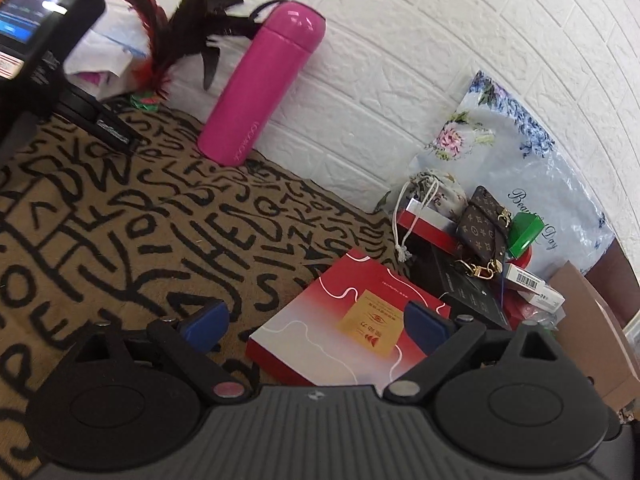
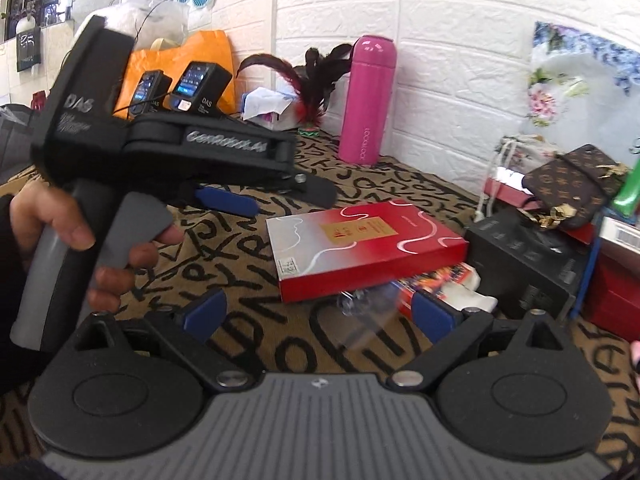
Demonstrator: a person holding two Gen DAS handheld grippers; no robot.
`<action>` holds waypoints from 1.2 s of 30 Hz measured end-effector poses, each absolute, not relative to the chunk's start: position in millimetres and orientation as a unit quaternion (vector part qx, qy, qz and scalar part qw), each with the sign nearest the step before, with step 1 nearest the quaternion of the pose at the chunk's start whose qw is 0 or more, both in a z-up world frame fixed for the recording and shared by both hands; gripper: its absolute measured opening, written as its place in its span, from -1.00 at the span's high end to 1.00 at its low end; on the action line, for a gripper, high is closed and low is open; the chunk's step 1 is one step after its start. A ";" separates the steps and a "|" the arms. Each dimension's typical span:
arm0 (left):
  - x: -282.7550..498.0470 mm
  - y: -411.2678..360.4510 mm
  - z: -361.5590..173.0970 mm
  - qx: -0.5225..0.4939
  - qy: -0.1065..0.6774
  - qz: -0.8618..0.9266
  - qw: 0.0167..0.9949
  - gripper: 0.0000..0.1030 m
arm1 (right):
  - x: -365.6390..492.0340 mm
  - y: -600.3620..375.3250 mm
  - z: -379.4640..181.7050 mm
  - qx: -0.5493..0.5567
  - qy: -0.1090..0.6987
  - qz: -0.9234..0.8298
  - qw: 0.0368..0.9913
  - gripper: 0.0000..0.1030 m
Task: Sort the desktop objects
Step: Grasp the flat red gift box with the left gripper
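The left gripper point(image 1: 316, 320) hangs over a tan cloth point(image 1: 120, 220) printed with black letters, its blue-padded jaws spread wide with nothing between them. Just ahead of it and a little toward its right finger lies a flat red-and-white gift box point(image 1: 340, 320) with a gold label; the right pad overlaps the box's near corner in the wrist view, but whether it touches cannot be told. Farther ahead, a pink thermos bottle point(image 1: 264, 84) stands against the white brick-pattern wall point(image 1: 440, 60), with dark red and black feathers point(image 1: 176, 32) to its left. Off to the gripper's right is a heap of things: a brown monogram pouch point(image 1: 482, 224) with gold clasps, a drawstring bag point(image 1: 430, 192), a black box point(image 1: 468, 292) and a floral plastic bag point(image 1: 520, 152) leaning on the wall.

The right gripper point(image 2: 316, 316) is likewise released, jaws wide apart and empty. The same gift box point(image 2: 360, 240) lies ahead of it, tilted up on a small pile of clear wrapping and a colourful packet point(image 2: 436, 276) beneath its near edge. To its left, a person's hand point(image 2: 80, 240) grips the handle of the left gripper point(image 2: 240, 200), which reaches toward the box's left end.
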State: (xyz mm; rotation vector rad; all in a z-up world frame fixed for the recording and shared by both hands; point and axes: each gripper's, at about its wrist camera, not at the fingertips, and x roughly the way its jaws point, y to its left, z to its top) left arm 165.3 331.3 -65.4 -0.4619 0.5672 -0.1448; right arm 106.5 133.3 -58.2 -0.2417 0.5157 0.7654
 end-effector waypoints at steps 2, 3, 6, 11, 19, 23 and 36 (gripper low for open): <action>172.2 330.7 -68.4 -0.226 0.287 -0.083 0.927 -0.76 | 111.9 140.3 -61.8 -0.119 0.251 0.369 0.887 -0.87; 175.4 329.7 -70.8 -0.226 0.294 -0.086 0.925 -0.70 | 114.2 142.9 -63.3 -0.120 0.251 0.369 0.887 -0.86; 175.8 321.7 -72.6 -0.203 0.294 -0.090 0.930 -0.45 | 119.6 148.3 -66.7 -0.125 0.249 0.366 0.888 -0.79; 159.9 309.4 -69.2 -0.188 0.304 -0.069 0.931 -0.30 | 124.6 145.1 -68.1 -0.121 0.257 0.355 0.890 -0.46; 98.6 252.6 -62.6 -0.169 0.309 -0.078 0.933 -0.21 | 96.7 106.8 -59.9 -0.125 0.266 0.359 0.886 -0.32; 69.6 222.6 -59.4 -0.174 0.307 -0.080 0.932 -0.21 | 74.8 75.5 -57.3 -0.128 0.269 0.355 0.886 -0.32; -19.8 126.4 -55.0 -0.216 0.303 -0.085 0.924 -0.21 | -18.6 -35.9 -42.0 -0.145 0.256 0.381 0.877 -0.32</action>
